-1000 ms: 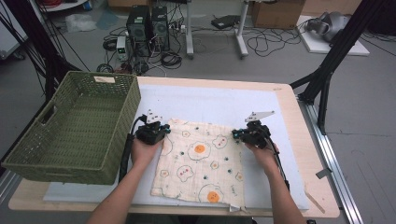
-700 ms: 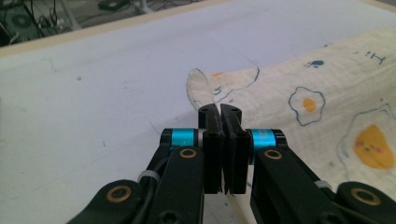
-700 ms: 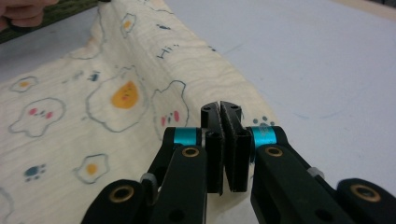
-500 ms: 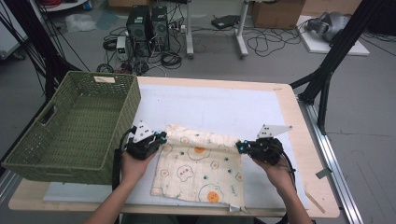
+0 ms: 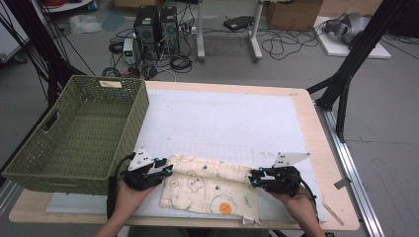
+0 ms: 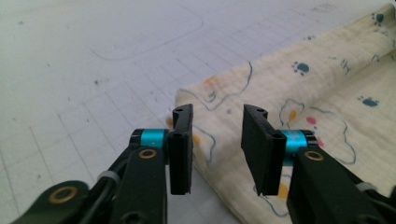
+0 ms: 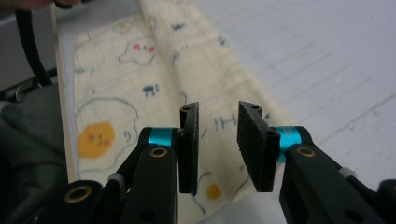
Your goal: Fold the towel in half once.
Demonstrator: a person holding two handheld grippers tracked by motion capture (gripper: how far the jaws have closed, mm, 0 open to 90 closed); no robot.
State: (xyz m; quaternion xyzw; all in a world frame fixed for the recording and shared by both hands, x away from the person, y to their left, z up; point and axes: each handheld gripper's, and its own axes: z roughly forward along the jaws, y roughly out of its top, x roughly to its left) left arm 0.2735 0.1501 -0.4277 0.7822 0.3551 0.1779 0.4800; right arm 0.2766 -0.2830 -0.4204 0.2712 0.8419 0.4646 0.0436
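Observation:
A cream cloth (image 5: 210,185) printed with fried eggs and paw marks lies near the table's front edge, its far part folded toward me. My left gripper (image 5: 167,171) sits at the cloth's left end. Its jaws have just been opening and stand apart over the folded corner (image 6: 219,121), gripping nothing. At the cloth's right end, my right gripper (image 5: 253,178) has also just been opening. Between its parted jaws the cloth (image 7: 140,79) lies flat, untouched by the pads.
A green woven basket (image 5: 74,133) stands at the table's left side, close to my left hand. A white gridded mat (image 5: 222,118) covers the wooden table (image 5: 316,148). Black frame legs (image 5: 346,74) rise at the right; computers and cables lie on the floor behind.
Both grippers pulled the cloth's far edge toward me, folding it over the near part. Then both sets of jaws opened and let the cloth go.

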